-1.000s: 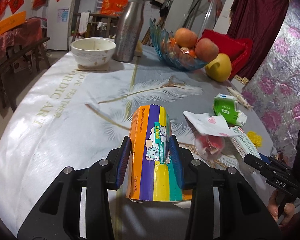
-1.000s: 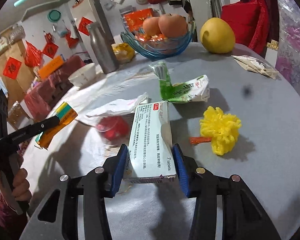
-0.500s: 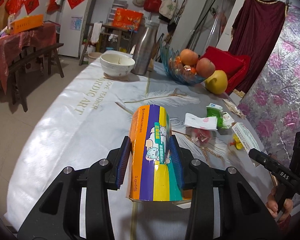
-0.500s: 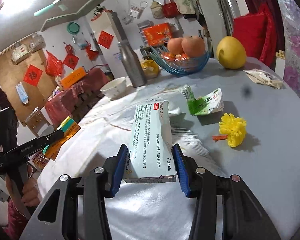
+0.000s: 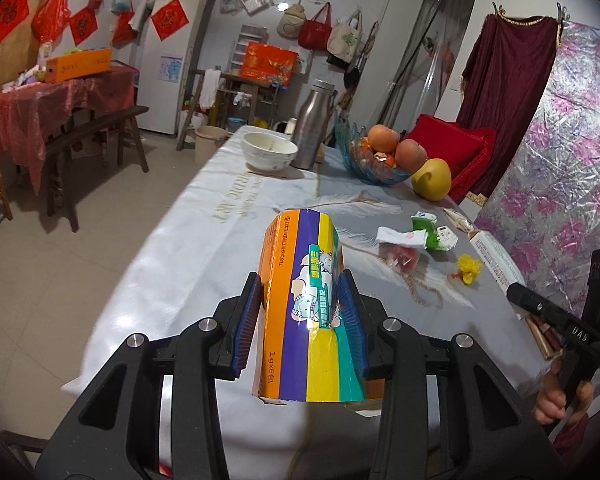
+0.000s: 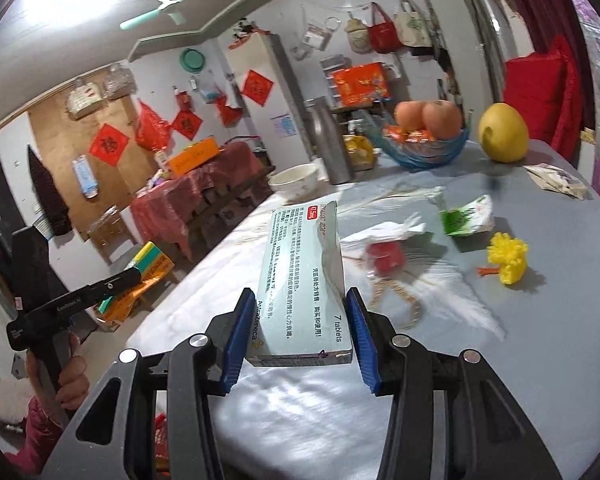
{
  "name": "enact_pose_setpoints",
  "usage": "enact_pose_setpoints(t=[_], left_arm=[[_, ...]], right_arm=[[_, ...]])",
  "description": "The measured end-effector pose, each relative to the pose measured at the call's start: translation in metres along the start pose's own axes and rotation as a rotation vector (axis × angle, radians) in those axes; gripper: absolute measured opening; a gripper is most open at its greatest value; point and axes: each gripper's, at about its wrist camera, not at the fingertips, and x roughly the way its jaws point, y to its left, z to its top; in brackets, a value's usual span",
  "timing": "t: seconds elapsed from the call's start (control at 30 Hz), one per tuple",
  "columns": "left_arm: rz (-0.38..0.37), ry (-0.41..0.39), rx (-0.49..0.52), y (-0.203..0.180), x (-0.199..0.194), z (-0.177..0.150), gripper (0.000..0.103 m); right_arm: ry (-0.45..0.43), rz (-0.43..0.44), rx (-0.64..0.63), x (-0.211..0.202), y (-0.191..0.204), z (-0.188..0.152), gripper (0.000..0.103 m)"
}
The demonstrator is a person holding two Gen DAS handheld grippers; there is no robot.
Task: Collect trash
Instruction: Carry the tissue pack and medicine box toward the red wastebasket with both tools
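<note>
My left gripper [image 5: 300,308] is shut on a striped orange, purple, yellow and green carton [image 5: 304,300] and holds it above the table's near edge. My right gripper [image 6: 300,320] is shut on a pale blue tablet box [image 6: 300,280], also lifted off the table. The left gripper with its carton [image 6: 150,268] shows at the left of the right wrist view. Left on the table are a green and white wrapper [image 5: 430,232], a white paper wrapper [image 5: 396,236], a red crumpled piece [image 5: 402,256] and a yellow pompom [image 5: 470,268].
The table [image 5: 180,248] has a white and grey feather cloth. At the far end stand a white bowl [image 5: 269,151], a steel flask [image 5: 314,124], a blue fruit bowl [image 5: 376,160] and a yellow pomelo [image 5: 432,179]. Bench and red-covered table [image 5: 60,100] stand left.
Both grippers have risen and pulled back from the table with their boxes still held. The table and the trash on it now look smaller and farther away.
</note>
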Motion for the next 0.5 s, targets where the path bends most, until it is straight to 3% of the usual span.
enact_pose_setpoints(t=[0.17, 0.33, 0.5], left_arm=[[0.042, -0.008, 0.001, 0.023, -0.038, -0.018, 0.04], [0.063, 0.035, -0.041, 0.061, -0.07, -0.044, 0.04], [0.18, 0.118, -0.057, 0.106, -0.093, -0.084, 0.04]], right_arm=[[0.019, 0.059, -0.035, -0.004, 0.031, -0.007, 0.046], [0.063, 0.135, -0.057, -0.001, 0.065, -0.015, 0.046], [0.111, 0.183, -0.108, 0.007, 0.106, -0.024, 0.046]])
